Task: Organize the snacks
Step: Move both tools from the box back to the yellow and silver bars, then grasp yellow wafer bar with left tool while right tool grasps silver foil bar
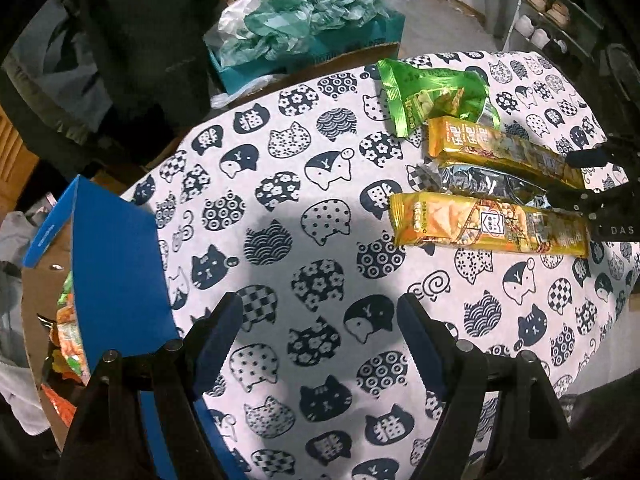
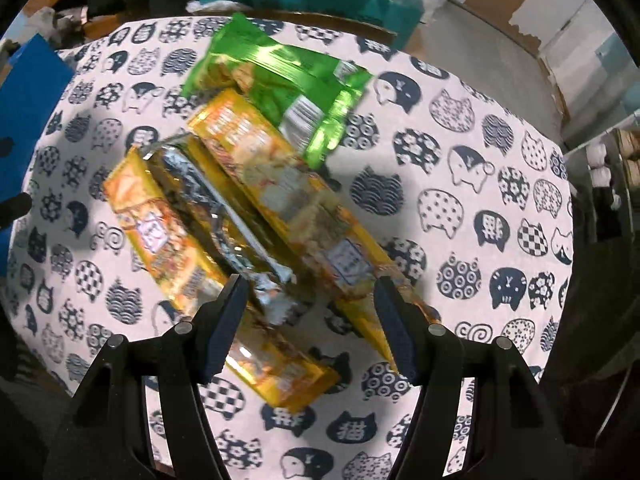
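Four snack packs lie together on the cat-print tablecloth [image 1: 280, 208]: a green bag [image 1: 432, 96] [image 2: 288, 84], a long yellow pack [image 1: 500, 152] [image 2: 300, 204], a silver-dark pack [image 1: 480, 184] [image 2: 224, 216] and a second yellow pack [image 1: 480, 224] [image 2: 168, 248]. My right gripper [image 2: 312, 286] [image 1: 560, 176] hovers open over their near ends, with the silver pack's end between its fingers and not pressed. My left gripper [image 1: 320, 312] is open over bare cloth, left of the packs. A blue box [image 1: 116, 264] [image 2: 28, 96] at the table's left edge has snack packs inside.
Behind the table a teal box [image 1: 304, 52] is stuffed with green plastic bags. A shoe rack [image 1: 548, 12] stands at the far right. Flat cardboard [image 2: 500, 40] leans beyond the table's far right edge. Dark clothing hangs at the back left.
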A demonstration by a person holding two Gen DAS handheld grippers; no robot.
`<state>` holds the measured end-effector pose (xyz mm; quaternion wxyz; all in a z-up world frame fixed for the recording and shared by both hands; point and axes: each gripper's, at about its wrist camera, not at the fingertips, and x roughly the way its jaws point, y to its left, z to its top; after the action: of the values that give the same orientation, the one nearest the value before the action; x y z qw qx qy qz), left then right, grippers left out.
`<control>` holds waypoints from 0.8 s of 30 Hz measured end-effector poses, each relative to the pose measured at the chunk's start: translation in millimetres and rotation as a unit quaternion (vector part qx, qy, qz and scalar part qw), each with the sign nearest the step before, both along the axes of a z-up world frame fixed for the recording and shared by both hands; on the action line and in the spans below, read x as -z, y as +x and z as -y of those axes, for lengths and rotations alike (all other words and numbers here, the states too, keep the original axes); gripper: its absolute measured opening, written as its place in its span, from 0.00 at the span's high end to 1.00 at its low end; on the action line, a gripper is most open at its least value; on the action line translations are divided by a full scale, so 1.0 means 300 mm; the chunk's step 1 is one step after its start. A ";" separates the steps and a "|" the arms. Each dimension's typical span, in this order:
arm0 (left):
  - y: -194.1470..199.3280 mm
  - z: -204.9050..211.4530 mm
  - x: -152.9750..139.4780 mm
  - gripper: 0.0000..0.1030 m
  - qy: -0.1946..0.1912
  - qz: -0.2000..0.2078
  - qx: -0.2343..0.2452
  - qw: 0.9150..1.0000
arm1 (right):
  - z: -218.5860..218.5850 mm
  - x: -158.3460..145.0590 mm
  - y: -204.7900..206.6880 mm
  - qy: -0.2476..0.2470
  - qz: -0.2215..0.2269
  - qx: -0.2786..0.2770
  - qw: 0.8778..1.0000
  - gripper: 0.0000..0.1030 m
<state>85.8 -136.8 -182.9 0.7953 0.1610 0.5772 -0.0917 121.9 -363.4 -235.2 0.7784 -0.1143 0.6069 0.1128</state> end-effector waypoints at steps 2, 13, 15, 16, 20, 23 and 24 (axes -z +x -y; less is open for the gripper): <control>0.004 0.010 0.013 0.22 0.003 -0.003 -0.001 1.000 | 0.020 0.015 -0.002 -0.010 -0.001 0.002 1.000 0.36; -0.018 0.050 0.049 0.22 0.012 -0.020 0.008 1.000 | 0.018 0.055 -0.094 -0.027 -0.016 -0.025 0.999 0.34; -0.025 0.054 0.046 0.22 0.011 -0.019 0.010 1.000 | -0.002 0.059 -0.122 -0.028 -0.020 -0.032 0.999 0.34; -0.031 0.057 0.043 0.22 0.010 -0.019 0.011 1.000 | -0.010 0.060 -0.133 -0.024 -0.023 -0.033 0.999 0.34; -0.047 0.056 0.037 0.22 0.010 -0.019 0.013 1.000 | -0.064 0.088 -0.189 0.016 -0.052 -0.032 0.998 0.34; -0.057 0.040 0.035 0.22 0.003 -0.026 0.009 1.000 | -0.113 0.094 -0.228 0.032 -0.054 -0.036 0.997 0.34; -0.060 0.034 0.035 0.22 0.000 -0.028 0.007 1.000 | -0.127 0.094 -0.239 0.042 -0.057 -0.037 0.997 0.34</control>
<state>67.9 -147.1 -193.3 0.7784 0.1627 0.5978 -0.1018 50.3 -325.2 -263.3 0.7418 -0.0973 0.6406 0.1731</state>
